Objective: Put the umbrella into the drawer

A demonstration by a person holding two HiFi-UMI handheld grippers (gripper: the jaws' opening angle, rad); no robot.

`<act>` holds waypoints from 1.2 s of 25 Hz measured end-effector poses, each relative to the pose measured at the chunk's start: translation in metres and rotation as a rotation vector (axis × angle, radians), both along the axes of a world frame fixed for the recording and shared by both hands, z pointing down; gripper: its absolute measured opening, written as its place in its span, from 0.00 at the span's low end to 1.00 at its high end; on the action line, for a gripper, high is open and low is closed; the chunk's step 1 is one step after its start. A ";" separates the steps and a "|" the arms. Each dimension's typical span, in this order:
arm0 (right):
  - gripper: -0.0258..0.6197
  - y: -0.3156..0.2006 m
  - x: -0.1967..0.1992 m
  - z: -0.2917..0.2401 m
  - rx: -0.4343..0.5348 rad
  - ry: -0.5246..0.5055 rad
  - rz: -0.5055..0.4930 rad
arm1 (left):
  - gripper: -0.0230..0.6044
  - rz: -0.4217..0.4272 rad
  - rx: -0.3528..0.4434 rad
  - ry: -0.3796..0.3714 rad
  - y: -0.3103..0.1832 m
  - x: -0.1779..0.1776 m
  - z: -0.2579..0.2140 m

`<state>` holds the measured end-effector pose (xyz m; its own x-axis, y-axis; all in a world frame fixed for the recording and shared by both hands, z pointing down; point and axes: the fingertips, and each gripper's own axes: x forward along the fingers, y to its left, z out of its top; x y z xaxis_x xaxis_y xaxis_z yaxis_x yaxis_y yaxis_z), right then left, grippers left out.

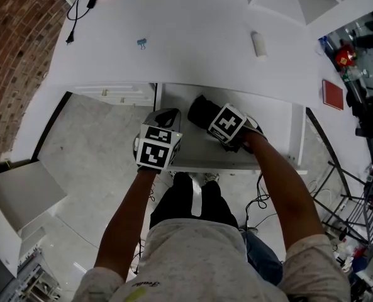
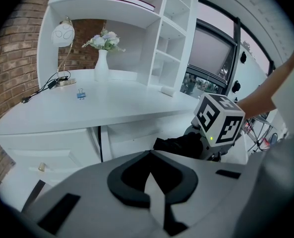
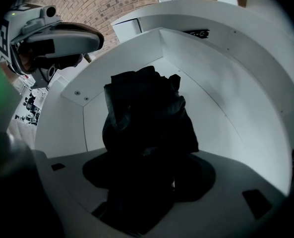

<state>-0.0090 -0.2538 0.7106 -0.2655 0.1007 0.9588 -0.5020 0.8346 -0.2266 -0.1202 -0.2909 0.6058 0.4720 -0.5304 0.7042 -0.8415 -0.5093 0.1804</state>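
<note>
The black folded umbrella [image 1: 197, 110] [image 3: 147, 118] hangs low inside the open white drawer [image 1: 199, 151] under the desk. My right gripper [image 1: 210, 119] [image 3: 147, 182] is shut on its near end, its fabric bunched between the jaws. In the left gripper view the umbrella [image 2: 179, 145] shows dark beside the right gripper's marker cube [image 2: 218, 119]. My left gripper [image 1: 167, 115] [image 2: 150, 155] is shut on nothing, by the drawer's left wall. The drawer's floor and walls [image 3: 221, 83] surround the umbrella.
The white desk top [image 1: 192, 36] carries a blue binder clip [image 1: 141, 43], a white cylinder [image 1: 259, 43] and a black cable [image 1: 70, 39]. A closed drawer unit [image 1: 114, 93] stands left of the open drawer. A vase of flowers [image 2: 101, 58] and shelves sit at the back.
</note>
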 end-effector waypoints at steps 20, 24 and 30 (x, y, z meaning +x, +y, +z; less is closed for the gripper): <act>0.47 0.001 0.004 -0.014 0.034 -0.016 0.042 | 0.03 -0.006 0.023 -0.016 0.002 -0.002 -0.018; 0.47 0.000 0.006 -0.024 0.044 -0.033 0.059 | 0.03 -0.005 0.028 -0.017 0.003 0.001 -0.021; 0.47 -0.005 0.013 -0.043 0.071 -0.056 0.098 | 0.03 0.003 0.045 -0.015 0.002 0.008 -0.031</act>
<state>0.0039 -0.2583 0.6675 -0.3242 0.0037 0.9460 -0.5702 0.7971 -0.1986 -0.1120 -0.2885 0.5753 0.4629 -0.5607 0.6865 -0.8426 -0.5188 0.1444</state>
